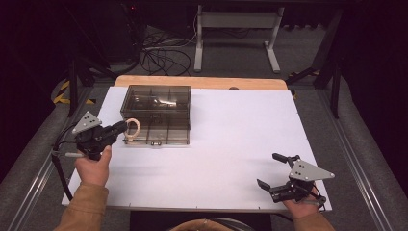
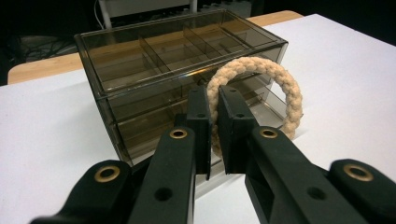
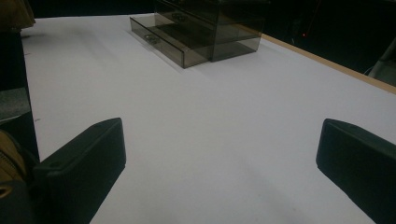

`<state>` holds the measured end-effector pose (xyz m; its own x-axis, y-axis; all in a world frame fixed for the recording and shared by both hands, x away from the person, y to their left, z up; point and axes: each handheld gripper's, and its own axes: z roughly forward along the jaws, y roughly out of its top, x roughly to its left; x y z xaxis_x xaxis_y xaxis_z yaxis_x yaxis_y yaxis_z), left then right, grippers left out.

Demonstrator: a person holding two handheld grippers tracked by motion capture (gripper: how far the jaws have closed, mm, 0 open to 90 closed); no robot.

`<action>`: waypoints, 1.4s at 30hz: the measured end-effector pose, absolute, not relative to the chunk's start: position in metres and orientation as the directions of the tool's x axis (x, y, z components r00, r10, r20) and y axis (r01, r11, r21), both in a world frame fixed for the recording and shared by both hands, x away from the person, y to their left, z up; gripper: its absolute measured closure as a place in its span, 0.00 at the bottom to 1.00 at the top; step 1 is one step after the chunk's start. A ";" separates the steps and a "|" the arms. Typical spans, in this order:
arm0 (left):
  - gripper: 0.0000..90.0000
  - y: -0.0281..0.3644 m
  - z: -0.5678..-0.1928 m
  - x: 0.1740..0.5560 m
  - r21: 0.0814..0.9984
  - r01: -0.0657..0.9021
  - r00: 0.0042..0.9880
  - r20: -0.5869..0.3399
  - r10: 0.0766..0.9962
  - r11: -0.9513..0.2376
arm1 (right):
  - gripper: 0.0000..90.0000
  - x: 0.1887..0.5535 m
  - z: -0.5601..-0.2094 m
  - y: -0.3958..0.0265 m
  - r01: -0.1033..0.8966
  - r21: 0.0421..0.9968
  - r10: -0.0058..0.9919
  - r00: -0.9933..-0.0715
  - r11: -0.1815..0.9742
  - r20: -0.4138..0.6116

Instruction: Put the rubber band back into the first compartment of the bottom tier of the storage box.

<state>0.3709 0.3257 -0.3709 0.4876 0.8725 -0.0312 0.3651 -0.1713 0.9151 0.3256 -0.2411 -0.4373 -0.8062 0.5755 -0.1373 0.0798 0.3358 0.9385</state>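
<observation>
At centre left of the high view, the left gripper (image 1: pixel 126 127) is clamping a beige braided rope ring (image 1: pixel 133 129) and holding it against the lower left corner of a smoky transparent drawer box (image 1: pixel 156 113). Its grey three-cornered plate is pointing toward the left edge of the frame, and the person's left hand (image 1: pixel 94 166) is gripping the body from below. Seen in the left gripper view, the two black jaws are standing almost together at mid-frame, pinching the near arc of the rope ring (image 2: pixel 261 88), which is standing upright in front of the drawer box (image 2: pixel 154 70); the ring's far arc is lying level with the box's upper tier, whose dividers are showing through the lid. At lower right of the high view, the right gripper (image 1: pixel 275 169) is resting over the white table sheet (image 1: pixel 231 144), jaws spread wide and gripping nothing. Along the bottom of the right gripper view, those jaws are rising at the far left and far right corners with bare white sheet (image 3: pixel 210 130) between them, while the drawer box (image 3: pixel 210 28) is sitting at upper centre with its lowest drawer (image 3: pixel 168 39) pulled partly out.
</observation>
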 end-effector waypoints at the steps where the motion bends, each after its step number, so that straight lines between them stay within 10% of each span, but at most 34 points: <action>1: 0.93 0.325 -0.371 0.372 0.914 0.367 0.487 -0.031 0.873 -0.172 | 0.02 0.326 -0.437 -0.241 0.076 0.939 0.575 -0.806 0.336 -0.141; 42: 0.93 0.330 -0.398 0.404 0.916 0.358 0.436 0.011 0.900 -0.184 | 0.02 0.326 -0.438 -0.241 0.081 0.939 0.573 -0.809 0.334 -0.134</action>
